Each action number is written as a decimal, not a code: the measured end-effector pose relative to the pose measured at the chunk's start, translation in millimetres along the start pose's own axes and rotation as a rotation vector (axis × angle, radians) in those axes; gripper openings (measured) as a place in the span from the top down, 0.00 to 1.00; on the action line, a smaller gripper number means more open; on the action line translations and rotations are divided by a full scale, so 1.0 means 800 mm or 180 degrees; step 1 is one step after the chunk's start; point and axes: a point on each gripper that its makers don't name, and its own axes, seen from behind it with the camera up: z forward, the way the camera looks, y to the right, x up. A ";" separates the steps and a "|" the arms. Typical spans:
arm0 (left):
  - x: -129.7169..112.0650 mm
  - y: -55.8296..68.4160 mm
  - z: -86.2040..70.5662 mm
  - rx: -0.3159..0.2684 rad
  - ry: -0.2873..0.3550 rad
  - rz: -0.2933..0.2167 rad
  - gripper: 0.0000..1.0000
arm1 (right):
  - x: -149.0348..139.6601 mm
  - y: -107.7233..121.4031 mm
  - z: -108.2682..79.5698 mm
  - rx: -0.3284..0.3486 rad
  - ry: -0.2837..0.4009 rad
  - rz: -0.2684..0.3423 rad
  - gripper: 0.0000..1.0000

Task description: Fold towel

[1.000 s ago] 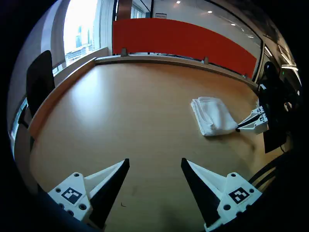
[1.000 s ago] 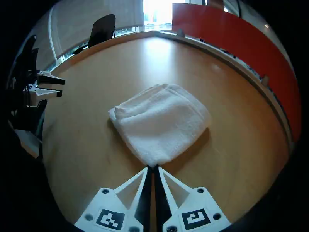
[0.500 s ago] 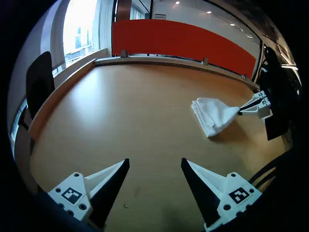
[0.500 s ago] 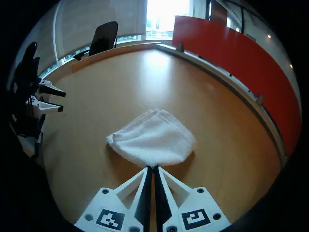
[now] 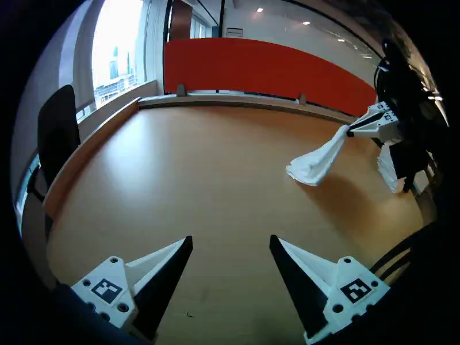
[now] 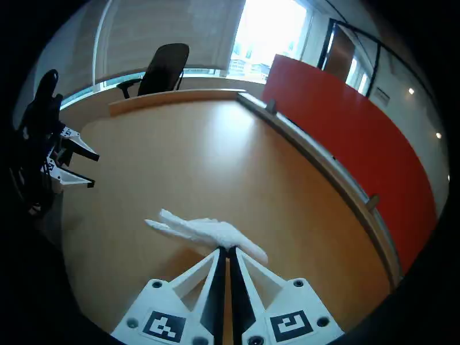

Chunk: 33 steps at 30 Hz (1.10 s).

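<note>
The right gripper pinches just one corner of the towel, so it could slip and flop onto the table. The left gripper is wide apart.

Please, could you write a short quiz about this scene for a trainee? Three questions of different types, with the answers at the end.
1. True or false: the left claw is open and holds nothing.
2. What grips the white towel? A) left claw B) right claw C) both claws
3. Fill in: the panel behind the table is ____ in colour.
Key: 1 true; 2 B; 3 red.
</note>
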 end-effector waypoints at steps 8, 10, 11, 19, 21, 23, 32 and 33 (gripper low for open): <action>0.017 0.003 -0.002 -0.0013 0.0089 0.0026 0.01 | 0.031 0.033 -0.029 -0.0131 0.0048 -0.0128 0.96; 0.020 0.004 -0.002 -0.0024 0.0105 0.0032 0.01 | 0.029 0.040 -0.035 -0.0162 0.0026 -0.0150 0.96; 0.022 0.005 -0.002 -0.0030 0.0113 0.0035 0.01 | 0.027 0.045 -0.038 -0.0180 0.0012 -0.0162 0.96; 0.026 0.013 -0.002 -0.0061 0.0128 0.0058 0.01 | 0.009 0.073 -0.064 -0.0287 -0.0058 -0.0130 0.96; 0.026 0.014 -0.002 -0.0069 0.0125 0.0061 0.01 | 0.004 0.079 -0.069 -0.0314 -0.0078 -0.0119 0.96; 0.025 0.016 -0.001 -0.0076 0.0121 0.0066 0.01 | -0.001 0.084 -0.074 -0.0332 -0.0093 -0.0104 0.96; 0.023 0.015 -0.002 -0.0068 0.0101 0.0080 0.01 | -0.023 0.115 -0.097 -0.0425 -0.0152 -0.0031 0.96; 0.022 0.014 -0.002 -0.0065 0.0098 0.0081 0.01 | -0.025 0.120 -0.100 -0.0438 -0.0160 -0.0024 0.96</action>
